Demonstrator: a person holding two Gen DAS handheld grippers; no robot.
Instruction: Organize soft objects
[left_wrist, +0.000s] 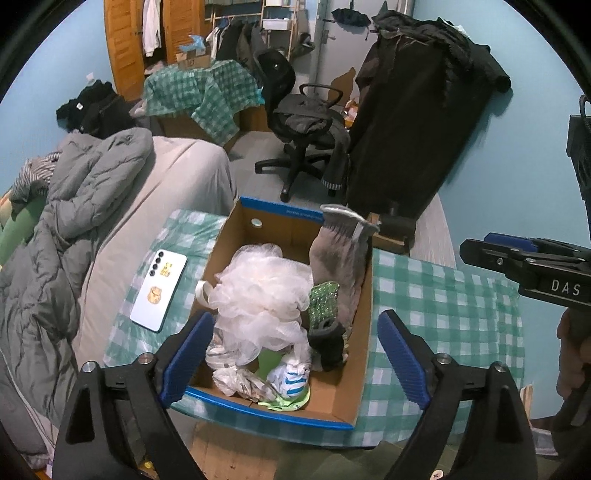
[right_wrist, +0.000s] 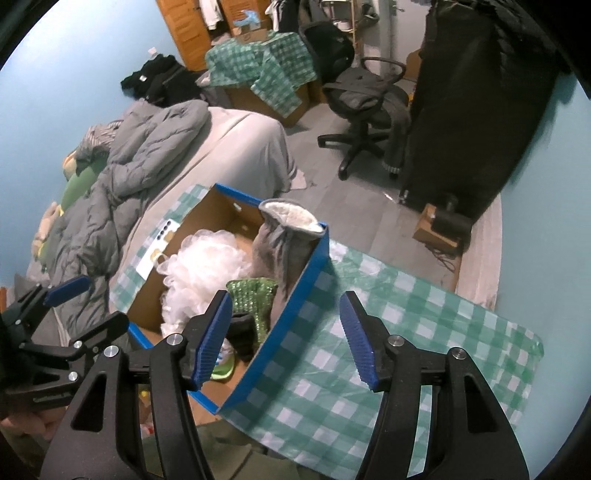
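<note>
White mesh of the bath pouf (left_wrist: 258, 291) fills the middle of the cardboard box (left_wrist: 364, 295), which sits on the green checked cloth (left_wrist: 443, 306) over the counter. Such a pouf is nearly weightless and springy; it should yield under blue pads, so a bite deep into the gathered centre, or on its cord loop at the box's left wall, would likely hold better than a pinch of loose frills. Against the box's right wall a grey fleece-lined mitten (left_wrist: 341, 258) stands upright, soft and floppy, best taken by its stiffer cuff at the top. Beside it lies a green knobbly scrubber (left_wrist: 325, 299) over a dark grey glove (left_wrist: 327, 343), and crumpled plastic bags (left_wrist: 255, 380) sit at the box's near end; these look light and slippery.

Left claw (left_wrist: 295, 358) hangs wide over the box's near end, holding nothing. Right claw (right_wrist: 284, 339) is likewise spread and empty, just right of the box.

Left of the box lies a white phone (left_wrist: 159, 291). Only "DAS" on the other tool's body is legible; print on the box's blue rim is too small to read.
</note>
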